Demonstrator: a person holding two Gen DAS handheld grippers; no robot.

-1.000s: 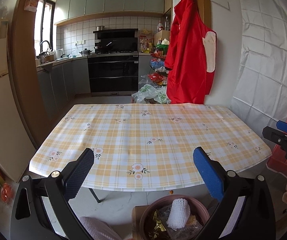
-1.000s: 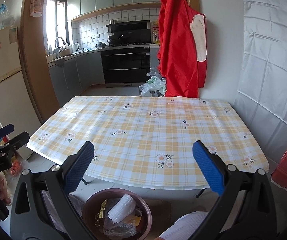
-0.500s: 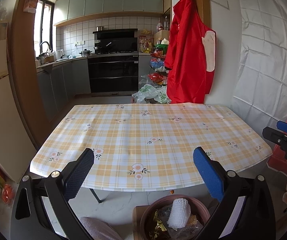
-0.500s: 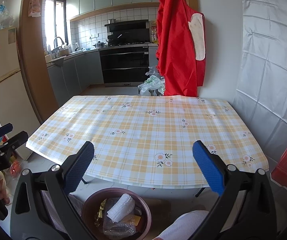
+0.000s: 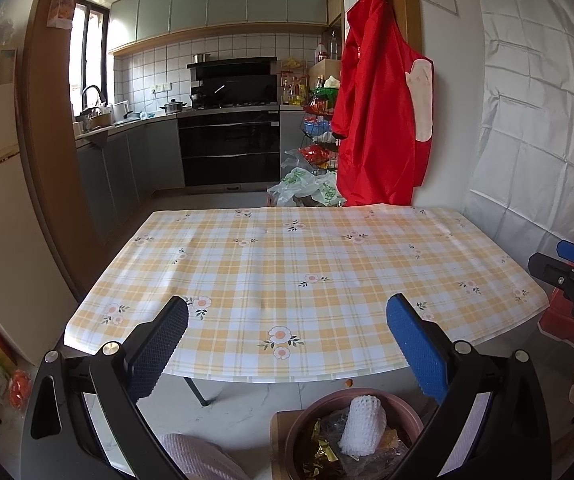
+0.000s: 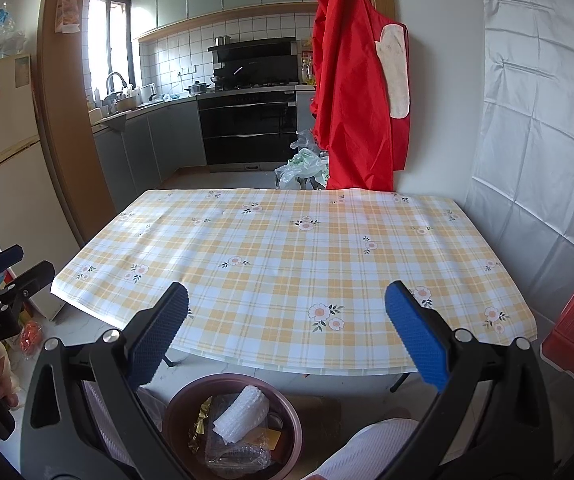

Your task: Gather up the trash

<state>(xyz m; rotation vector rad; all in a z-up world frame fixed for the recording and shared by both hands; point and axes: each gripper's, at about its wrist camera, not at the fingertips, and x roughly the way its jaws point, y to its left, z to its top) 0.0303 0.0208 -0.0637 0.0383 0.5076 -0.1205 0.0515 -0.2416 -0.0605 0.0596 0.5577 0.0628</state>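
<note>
Very little is changing across the last second: both tools are holding almost the same pose, with only a slight drift of the view. The left tool (image 5: 287,322) is hanging with its blue-padded fingers spread wide and nothing between them, and the right tool (image 6: 286,320) is doing the same; each is hovering above the near edge of the table with the yellow-and-white checked, flower-printed plastic cloth (image 5: 307,264).

That cloth is lying bare in both views, with no scraps showing on it. The trash is sitting below the table's near edge, inside the round brownish-maroon plastic bin (image 6: 175,404) standing on the floor by the person's knees: a white foam net sleeve (image 6: 242,407) is resting on top, beside a crumpled gold foil wrapper (image 6: 200,420) and a crinkled clear plastic packet (image 6: 233,456).

Judging from this stillness and the cleared cloth, the collecting is looking finished or nearly so; the tools seem to be pausing rather than reaching for another piece. A tiny orange speck (image 5: 348,381) is showing under the table edge, too small to identify.
</note>
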